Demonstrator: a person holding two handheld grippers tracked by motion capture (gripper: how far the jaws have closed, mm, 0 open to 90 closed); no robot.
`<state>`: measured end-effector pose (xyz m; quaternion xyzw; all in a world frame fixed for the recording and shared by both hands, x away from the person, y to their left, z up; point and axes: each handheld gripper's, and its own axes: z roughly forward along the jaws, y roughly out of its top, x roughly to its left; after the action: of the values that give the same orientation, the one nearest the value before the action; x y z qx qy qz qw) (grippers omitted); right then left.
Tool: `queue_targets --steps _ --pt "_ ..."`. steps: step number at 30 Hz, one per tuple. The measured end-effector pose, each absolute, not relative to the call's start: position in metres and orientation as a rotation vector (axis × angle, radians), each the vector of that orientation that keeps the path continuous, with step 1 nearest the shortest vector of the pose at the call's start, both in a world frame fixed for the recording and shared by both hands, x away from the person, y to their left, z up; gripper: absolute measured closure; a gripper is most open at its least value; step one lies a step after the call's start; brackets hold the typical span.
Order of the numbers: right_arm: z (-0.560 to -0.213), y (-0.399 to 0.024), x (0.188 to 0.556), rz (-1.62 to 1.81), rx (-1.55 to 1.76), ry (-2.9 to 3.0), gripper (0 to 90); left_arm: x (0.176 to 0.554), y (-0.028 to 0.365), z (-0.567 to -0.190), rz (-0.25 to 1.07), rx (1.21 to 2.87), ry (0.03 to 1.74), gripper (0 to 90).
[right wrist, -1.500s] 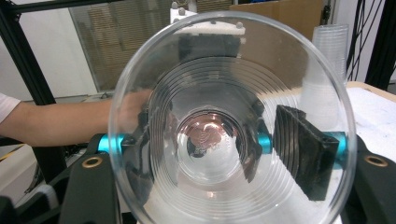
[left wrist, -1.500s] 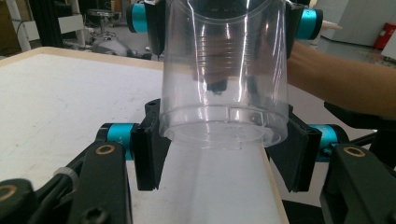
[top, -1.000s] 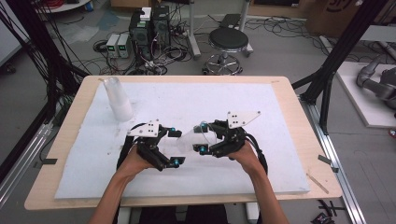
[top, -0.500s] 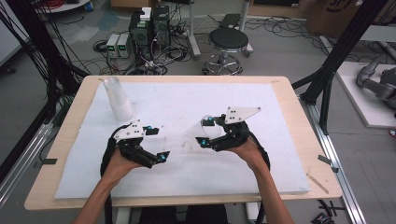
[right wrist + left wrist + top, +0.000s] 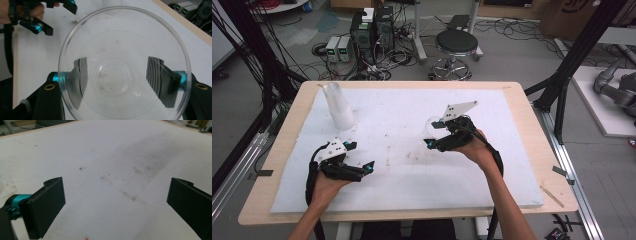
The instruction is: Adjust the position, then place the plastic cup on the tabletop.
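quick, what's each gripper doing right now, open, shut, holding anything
Left gripper: open, nothing between its fingers, over the white mat.
Right gripper: shut on a clear plastic cup, mouth facing the camera.

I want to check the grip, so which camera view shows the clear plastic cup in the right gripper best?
The right gripper view: the clear plastic cup faces the camera mouth-first, with the right gripper clamping its sides. In the high view the cup is small and faint ahead of that gripper. The left gripper view gives white table cover.

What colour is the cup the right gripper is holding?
Clear, colourless plastic cup, faint rings inside; best in the right gripper view.
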<state>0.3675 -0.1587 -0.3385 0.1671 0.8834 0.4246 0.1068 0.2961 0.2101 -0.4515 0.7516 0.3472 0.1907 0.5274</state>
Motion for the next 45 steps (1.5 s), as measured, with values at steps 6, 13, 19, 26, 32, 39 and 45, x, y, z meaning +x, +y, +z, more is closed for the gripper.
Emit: queue_targets --steps 6,13,19,26,32,39,45 --pt "-0.338 -0.152 0.378 1.138 0.535 2.63 34.2 0.295 0.217 -0.462 0.468 1.78 0.867 1.7" --pt "-0.343 -0.149 0.384 1.089 0.569 2.648 34.4 0.294 0.22 -0.466 0.456 1.743 0.87 1.7" --pt "-0.344 -0.151 0.386 1.089 0.594 2.65 34.5 0.295 0.22 -0.467 0.455 1.746 0.878 1.7" --pt "-0.345 -0.151 0.388 1.08 0.606 2.654 34.5 0.295 0.221 -0.467 0.445 1.734 0.88 1.7" --pt "-0.35 -0.147 0.391 1.037 0.608 2.672 34.5 0.295 0.221 -0.467 0.447 1.733 0.881 1.7" --pt "-0.363 -0.14 0.398 1.008 0.629 2.685 34.5 0.295 0.221 -0.467 0.444 1.732 0.881 1.7" --pt "-0.373 -0.133 0.404 0.959 0.625 2.701 34.6 0.295 0.221 -0.467 0.441 1.736 0.879 1.7"
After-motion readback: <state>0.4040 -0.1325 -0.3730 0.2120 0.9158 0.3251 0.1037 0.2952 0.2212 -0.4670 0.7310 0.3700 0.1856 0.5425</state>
